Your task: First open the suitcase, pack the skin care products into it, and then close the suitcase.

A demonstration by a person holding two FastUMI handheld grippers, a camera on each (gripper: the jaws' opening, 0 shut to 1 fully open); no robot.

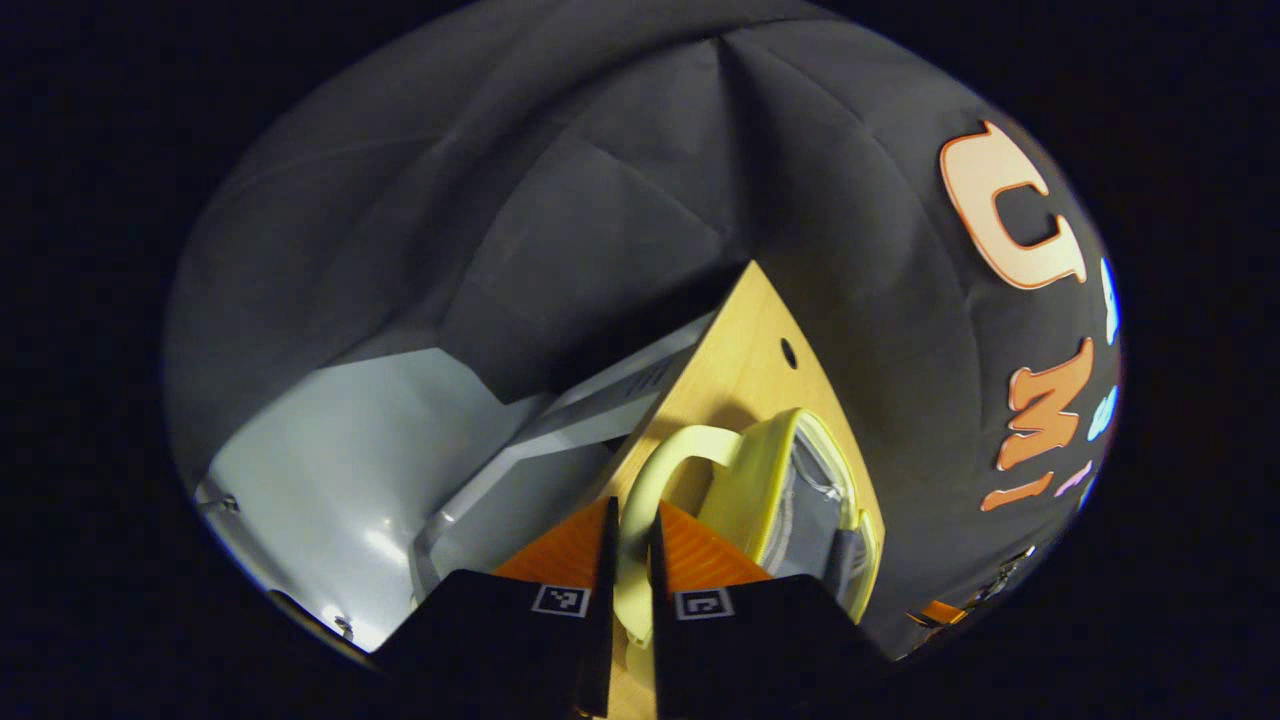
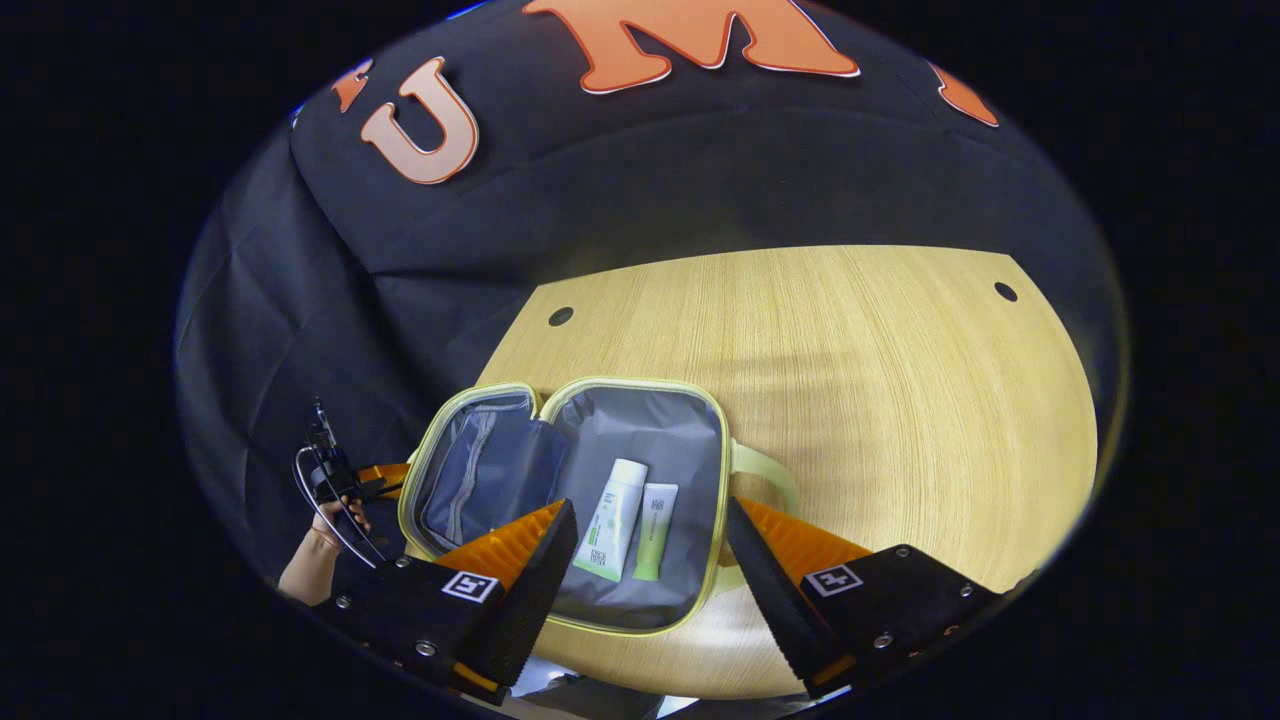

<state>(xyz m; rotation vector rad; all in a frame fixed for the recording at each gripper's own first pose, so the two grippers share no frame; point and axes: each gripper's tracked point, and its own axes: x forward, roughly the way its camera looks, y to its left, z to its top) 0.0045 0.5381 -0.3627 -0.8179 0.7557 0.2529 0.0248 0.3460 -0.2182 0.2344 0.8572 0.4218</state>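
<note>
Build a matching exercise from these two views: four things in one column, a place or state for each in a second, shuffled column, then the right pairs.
Things
1. left gripper
2. right gripper
3. two tubes
4. suitcase

States or places
A. lying side by side in the right half of the case
B. jaws wide apart, holding nothing
C. closed on the pale handle
D. spread open flat on the wooden table

Pairs: 1-C, 2-B, 3-A, 4-D

Probably recording booth: black cloth wall (image 2: 700, 170)
</note>
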